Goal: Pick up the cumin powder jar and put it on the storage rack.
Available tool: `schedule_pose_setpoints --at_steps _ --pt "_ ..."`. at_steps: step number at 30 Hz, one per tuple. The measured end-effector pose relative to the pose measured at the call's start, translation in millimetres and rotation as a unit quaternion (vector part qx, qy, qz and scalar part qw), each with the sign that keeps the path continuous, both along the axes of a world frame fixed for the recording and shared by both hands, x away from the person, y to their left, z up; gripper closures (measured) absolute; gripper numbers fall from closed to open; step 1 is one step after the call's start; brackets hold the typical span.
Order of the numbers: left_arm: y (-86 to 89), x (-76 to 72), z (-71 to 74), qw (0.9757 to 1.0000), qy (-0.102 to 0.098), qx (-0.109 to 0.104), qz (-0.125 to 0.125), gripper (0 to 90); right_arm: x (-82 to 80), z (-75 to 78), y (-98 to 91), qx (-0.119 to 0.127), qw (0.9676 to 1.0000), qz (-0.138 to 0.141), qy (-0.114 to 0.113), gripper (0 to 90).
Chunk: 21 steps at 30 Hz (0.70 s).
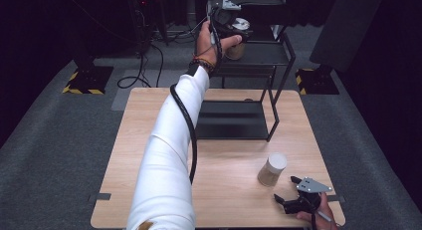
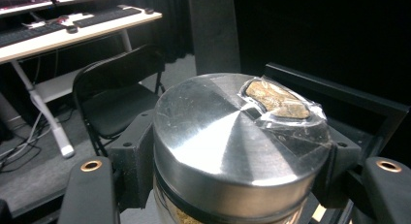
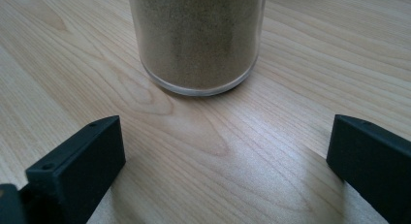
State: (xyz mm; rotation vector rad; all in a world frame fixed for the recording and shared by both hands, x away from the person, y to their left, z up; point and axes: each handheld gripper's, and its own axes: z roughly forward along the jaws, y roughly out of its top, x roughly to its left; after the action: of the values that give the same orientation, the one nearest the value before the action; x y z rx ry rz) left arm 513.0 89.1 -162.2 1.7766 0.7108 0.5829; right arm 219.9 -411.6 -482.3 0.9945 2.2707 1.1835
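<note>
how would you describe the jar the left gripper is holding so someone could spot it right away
Start from the black metal shelf rack at the far edge of the wooden table. The jar is up at its upper shelf, clamped in the left gripper. Unlike the other jar standing free on the table near the right gripper, it has a shiny metal lid with a taped patch.
</note>
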Motion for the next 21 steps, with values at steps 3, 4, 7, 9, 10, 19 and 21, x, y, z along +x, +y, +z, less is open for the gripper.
schedule_pose_setpoints --at_steps 3,4,7,9,10,19,21 --pt "1.8 0.7 -2.9 1.0000 0.003 -0.009 0.001 31.9 0.0 0.0 0.0 0.000 1.0000 0.000 0.000 0.1" --pt "2.6 1.2 -3.8 0.9999 0.005 -0.012 0.001 31.6 0.0 0.1 0.0 -0.001 1.0000 0.000 0.000 0.1" --pt "2.7 0.8 -4.6 0.9998 0.010 -0.016 0.009 19.9 0.0 0.0 0.0 0.000 1.0000 0.000 0.000 0.1" --pt "2.1 -4.1 -5.2 0.9994 0.005 -0.023 0.024 13.7 0.0 0.1 0.0 -0.001 1.0000 0.000 0.000 0.1" --pt "2.2 -6.3 -4.4 0.9993 0.003 -0.023 0.029 10.6 0.0 0.0 0.0 0.000 1.0000 0.000 0.000 0.1" --pt "13.4 -29.3 4.4 0.9990 -0.006 -0.026 0.037 3.6 0.0 0.0 0.0 0.000 1.0000 0.000 0.000 0.1" --pt "16.7 -36.1 5.7 0.9989 -0.007 -0.028 0.038 3.6 0.0 0.0 0.0 0.000 1.0000 0.000 0.000 0.1"
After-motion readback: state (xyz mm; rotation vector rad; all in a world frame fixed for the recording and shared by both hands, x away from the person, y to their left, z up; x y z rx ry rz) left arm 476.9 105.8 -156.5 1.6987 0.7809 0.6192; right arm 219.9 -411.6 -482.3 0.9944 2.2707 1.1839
